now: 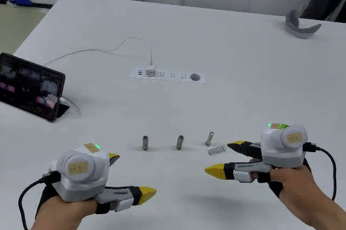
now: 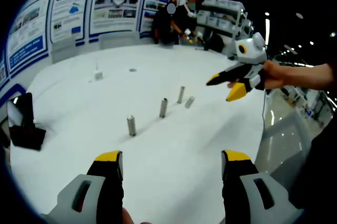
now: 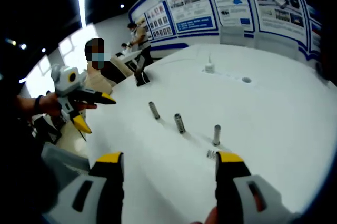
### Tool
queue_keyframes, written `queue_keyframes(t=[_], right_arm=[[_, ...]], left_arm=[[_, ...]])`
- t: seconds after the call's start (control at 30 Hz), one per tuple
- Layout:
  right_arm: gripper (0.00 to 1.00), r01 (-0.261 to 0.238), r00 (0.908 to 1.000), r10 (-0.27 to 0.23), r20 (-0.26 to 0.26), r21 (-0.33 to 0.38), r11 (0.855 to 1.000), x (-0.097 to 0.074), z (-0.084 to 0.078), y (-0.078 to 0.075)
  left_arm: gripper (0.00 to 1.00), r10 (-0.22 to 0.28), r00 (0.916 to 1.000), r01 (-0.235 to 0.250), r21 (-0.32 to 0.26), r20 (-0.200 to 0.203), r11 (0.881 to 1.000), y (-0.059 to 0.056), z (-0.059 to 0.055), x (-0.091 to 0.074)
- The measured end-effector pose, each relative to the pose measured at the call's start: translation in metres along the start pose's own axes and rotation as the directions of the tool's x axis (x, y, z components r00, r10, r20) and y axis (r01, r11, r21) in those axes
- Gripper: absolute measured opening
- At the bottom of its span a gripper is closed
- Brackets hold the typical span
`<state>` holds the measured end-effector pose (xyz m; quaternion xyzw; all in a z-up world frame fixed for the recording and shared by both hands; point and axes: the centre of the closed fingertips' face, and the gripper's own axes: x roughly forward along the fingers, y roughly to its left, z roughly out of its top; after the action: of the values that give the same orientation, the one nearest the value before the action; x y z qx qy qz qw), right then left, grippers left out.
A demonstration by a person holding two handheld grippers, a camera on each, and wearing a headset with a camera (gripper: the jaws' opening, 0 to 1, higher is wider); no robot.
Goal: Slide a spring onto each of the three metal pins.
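Pins stand three in a row on the white table in the head view. The left two look ribbed with coils and the right one looks smoother. One loose spring lies flat just near and right of the right pin. My right gripper hovers just right of that spring, jaws spread and holding nothing. My left gripper hangs near-left of the row, also spread and empty. A power strip lies farther back and a tablet leans at the left.

From the left gripper view, my own jaws gape wide over bare table. The pins run away ahead, with the spring beside the farthest and the right gripper beyond it.

From the right gripper view, the jaws stand apart. The spring lies just ahead of one yellow tip, close by the nearest pin, and the left gripper is at the far left.
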<state>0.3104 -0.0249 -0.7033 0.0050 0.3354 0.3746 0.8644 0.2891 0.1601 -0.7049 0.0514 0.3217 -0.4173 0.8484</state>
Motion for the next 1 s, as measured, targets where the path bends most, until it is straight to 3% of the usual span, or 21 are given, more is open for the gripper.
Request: queue_keyframes(t=[0.57, 1.0], right_arm=[[0.76, 0.034, 0.9994, -0.034, 0.011, 0.036, 0.999, -0.022, -0.019, 0.003], [0.78, 0.050, 0.9986, -0.051, 0.015, 0.052, 0.997, -0.036, -0.027, 0.002]], left_arm=[[0.78, -0.041, 0.9991, 0.041, 0.035, -0.008, 0.999, -0.011, 0.011, 0.014], [0.78, -0.096, 0.9950, 0.098, 0.084, -0.027, 0.992, -0.032, 0.020, 0.034]])
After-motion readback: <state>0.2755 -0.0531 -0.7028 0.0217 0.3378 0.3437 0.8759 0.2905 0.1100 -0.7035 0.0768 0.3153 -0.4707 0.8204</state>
